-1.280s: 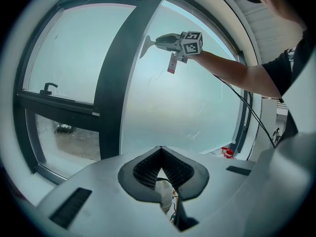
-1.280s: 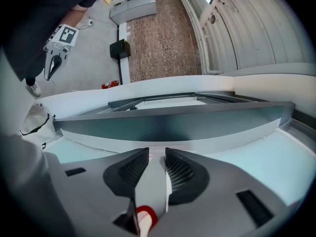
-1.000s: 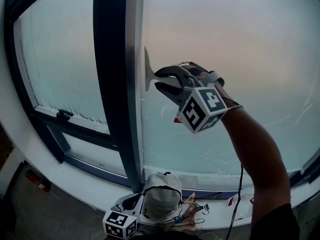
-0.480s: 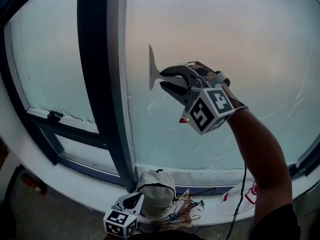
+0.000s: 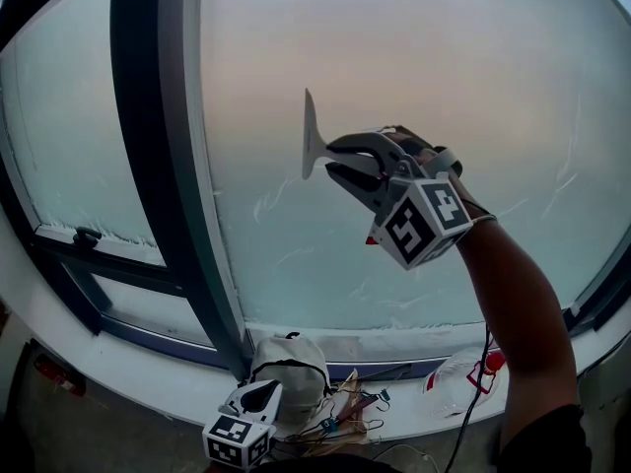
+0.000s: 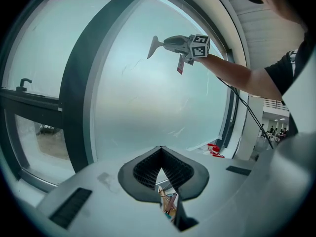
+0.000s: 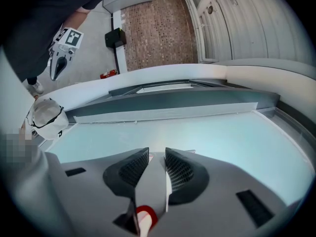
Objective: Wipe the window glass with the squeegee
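Squeegee (image 5: pixel 313 134) blade stood on edge at the window glass (image 5: pixel 414 57), to the right of the dark frame post (image 5: pixel 158 166) and well clear of it. Whether the blade truly pressed the pane could not be told. The right gripper (image 5: pixel 335 161) was clenched on the squeegee's handle. In the right gripper view its 2 jaws pinched the pale handle between their ribbed pads, and a red band showed on the handle at the near end. The person's bare forearm (image 5: pixel 508 294) ran down and away from the post.

The left gripper (image 5: pixel 258 398) hung low, just right of the post's foot, with its jaws drawn together on nothing. In the left gripper view their tips met. A white cap (image 5: pixel 291 363) lay on the white sill (image 5: pixel 148 358) at the post's foot, just beside that gripper. A tangle of wires (image 5: pixel 345 417) sat right of the cap. A window handle (image 5: pixel 86 236) sat on the lower frame, left of the post.
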`<action>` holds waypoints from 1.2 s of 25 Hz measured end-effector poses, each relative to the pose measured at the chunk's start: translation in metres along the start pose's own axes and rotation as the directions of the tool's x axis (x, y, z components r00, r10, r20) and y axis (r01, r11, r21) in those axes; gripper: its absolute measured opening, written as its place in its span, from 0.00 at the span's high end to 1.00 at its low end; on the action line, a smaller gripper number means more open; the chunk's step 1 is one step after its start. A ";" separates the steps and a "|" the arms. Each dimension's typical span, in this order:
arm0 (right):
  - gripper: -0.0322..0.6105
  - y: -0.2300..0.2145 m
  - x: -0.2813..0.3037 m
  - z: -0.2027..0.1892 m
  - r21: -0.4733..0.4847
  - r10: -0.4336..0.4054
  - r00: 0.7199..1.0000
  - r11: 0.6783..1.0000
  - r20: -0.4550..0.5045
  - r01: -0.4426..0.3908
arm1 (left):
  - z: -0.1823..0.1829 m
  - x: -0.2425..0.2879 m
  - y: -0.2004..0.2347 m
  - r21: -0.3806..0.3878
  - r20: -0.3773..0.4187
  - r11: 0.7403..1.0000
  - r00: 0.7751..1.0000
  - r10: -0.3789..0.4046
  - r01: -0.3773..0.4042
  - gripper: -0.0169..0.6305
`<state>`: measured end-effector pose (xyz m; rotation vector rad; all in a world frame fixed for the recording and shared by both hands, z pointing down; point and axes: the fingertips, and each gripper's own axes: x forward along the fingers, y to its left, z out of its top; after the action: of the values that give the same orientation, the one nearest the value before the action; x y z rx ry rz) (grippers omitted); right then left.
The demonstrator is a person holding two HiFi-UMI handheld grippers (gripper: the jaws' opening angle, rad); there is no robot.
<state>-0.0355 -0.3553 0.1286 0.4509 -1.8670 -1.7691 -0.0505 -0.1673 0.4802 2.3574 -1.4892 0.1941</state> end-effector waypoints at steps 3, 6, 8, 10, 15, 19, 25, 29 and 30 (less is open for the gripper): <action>0.81 0.002 -0.019 -0.016 0.021 -0.005 1.000 1.000 -0.020 0.006 | -0.001 0.008 -0.012 0.008 -0.008 1.000 1.000 -0.017 0.017 0.97; 0.81 0.005 -0.038 -0.032 0.025 -0.008 0.999 1.000 -0.044 0.009 | -0.002 0.017 -0.025 0.019 -0.018 0.999 0.999 -0.040 0.041 0.97; 0.81 0.007 -0.050 -0.042 0.025 -0.007 0.998 1.000 -0.056 0.009 | -0.001 0.023 -0.033 0.021 -0.023 0.998 0.998 -0.051 0.052 0.97; 0.81 0.007 -0.061 -0.051 0.033 -0.006 0.997 0.999 -0.071 0.009 | -0.002 0.028 -0.041 0.018 -0.029 0.998 0.998 -0.061 0.061 0.97; 0.81 0.009 -0.087 -0.074 0.030 -0.018 0.995 0.999 -0.101 0.021 | -0.001 0.043 -0.058 0.047 -0.029 0.995 0.995 -0.091 0.092 0.97; 0.81 0.011 -0.106 -0.090 0.031 -0.023 0.992 0.999 -0.127 0.027 | -0.003 0.052 -0.068 0.058 -0.039 0.992 0.993 -0.109 0.111 0.97; 0.81 0.013 -0.137 -0.115 0.040 -0.037 0.984 0.998 -0.172 0.045 | 0.000 0.064 -0.085 0.075 -0.048 0.987 0.989 -0.138 0.141 0.97; 0.81 0.016 -0.156 -0.130 0.045 -0.031 0.978 0.998 -0.204 0.041 | 0.001 0.070 -0.094 0.084 -0.055 0.983 0.986 -0.156 0.160 0.97; 0.81 0.017 -0.160 -0.134 0.046 -0.028 0.977 0.998 -0.212 0.039 | 0.002 0.071 -0.097 0.084 -0.056 0.983 0.985 -0.160 0.165 0.97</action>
<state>0.1728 -0.3712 0.1231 0.6661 -1.7656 -1.6286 0.0674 -0.1907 0.4790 2.5110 -1.2828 0.2793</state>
